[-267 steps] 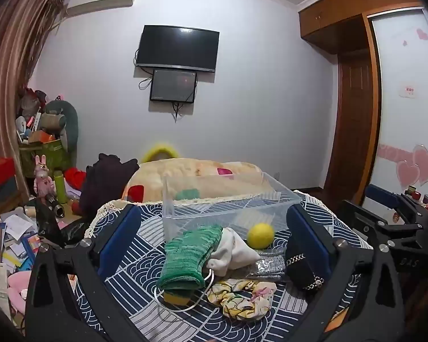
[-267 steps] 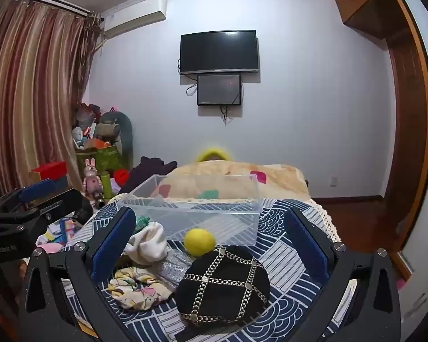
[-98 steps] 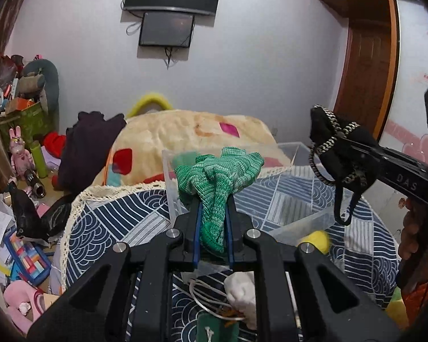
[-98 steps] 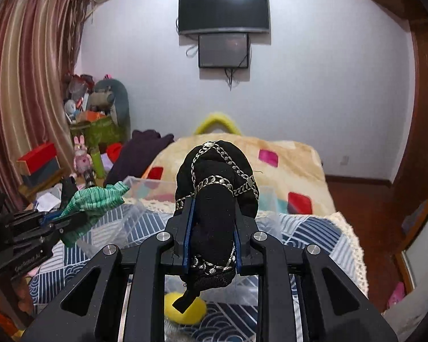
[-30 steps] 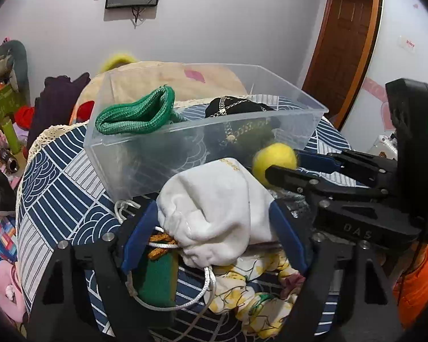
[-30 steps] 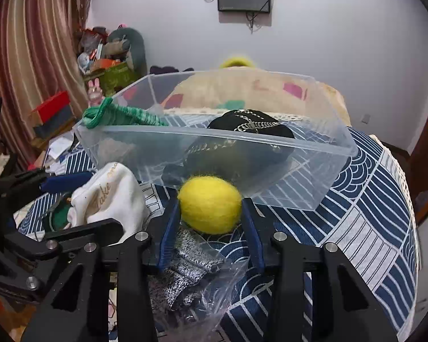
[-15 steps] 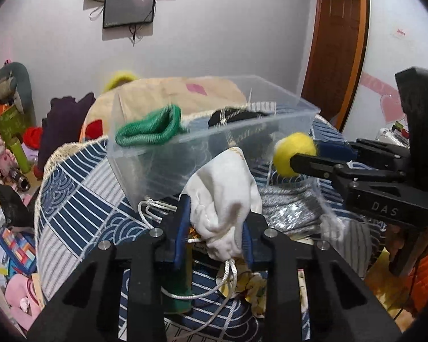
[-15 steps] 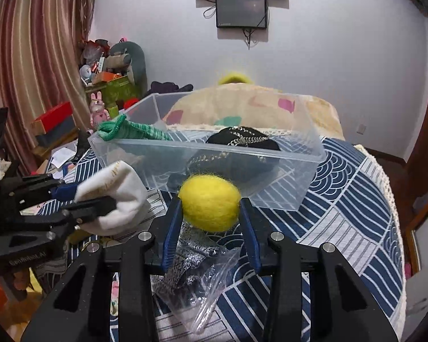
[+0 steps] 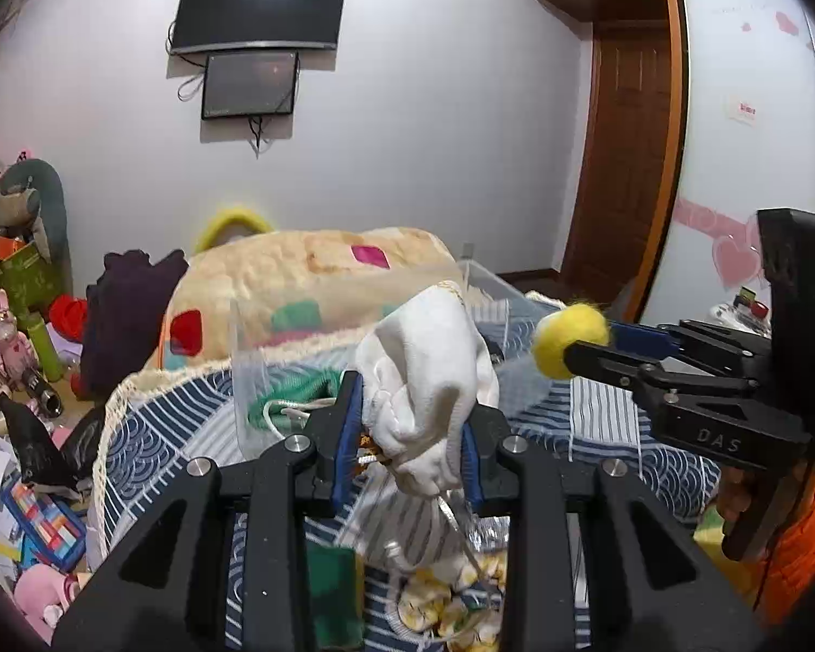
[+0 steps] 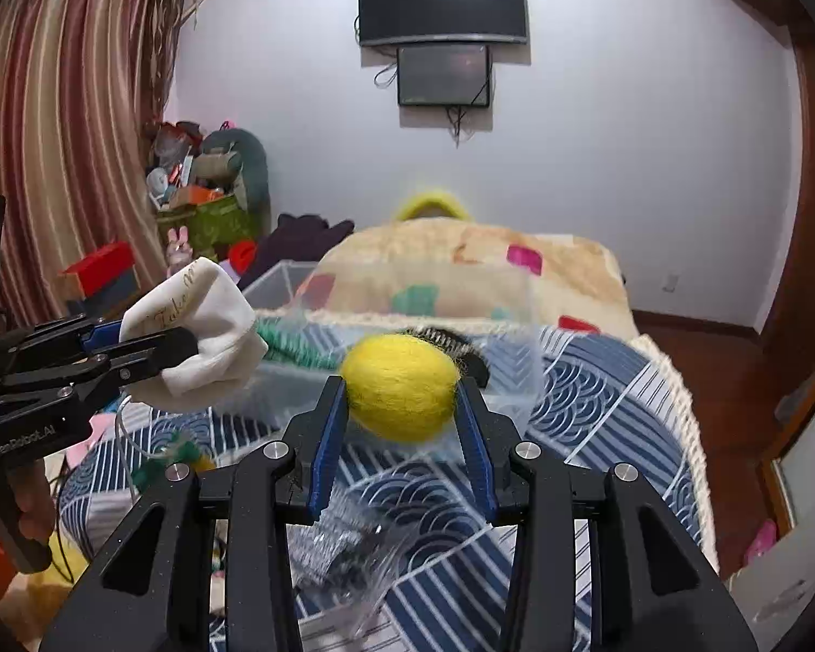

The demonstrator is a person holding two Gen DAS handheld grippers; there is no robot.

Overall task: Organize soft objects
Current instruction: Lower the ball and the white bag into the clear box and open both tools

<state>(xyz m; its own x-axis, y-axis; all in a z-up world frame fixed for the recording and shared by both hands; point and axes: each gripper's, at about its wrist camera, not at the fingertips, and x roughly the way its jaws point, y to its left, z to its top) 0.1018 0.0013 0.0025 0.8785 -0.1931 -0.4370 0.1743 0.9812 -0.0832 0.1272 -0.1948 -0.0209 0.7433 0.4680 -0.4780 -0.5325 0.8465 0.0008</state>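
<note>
My left gripper (image 9: 410,437) is shut on a white drawstring pouch (image 9: 429,380) and holds it in the air in front of the clear plastic bin (image 9: 250,380). The pouch also shows at the left of the right wrist view (image 10: 201,326). My right gripper (image 10: 402,434) is shut on a yellow felt ball (image 10: 402,386), lifted above the table before the bin (image 10: 299,282). The ball shows at the right of the left wrist view (image 9: 568,334). A green glove (image 9: 288,396) and a black chained hat (image 10: 462,342) lie in the bin.
A blue wave-patterned cloth (image 10: 597,391) covers the table. On it lie a silvery plastic bag (image 10: 348,549), a floral scrunchie (image 9: 445,603) and a green item (image 9: 334,592). A bed with a beige quilt (image 10: 462,261) stands behind. Clutter fills the floor at left (image 9: 22,462).
Both grippers have risen with their loads: the pouch and the ball are lifted from table level to about the height of the bin's rim. The silvery bag has stayed on the table.
</note>
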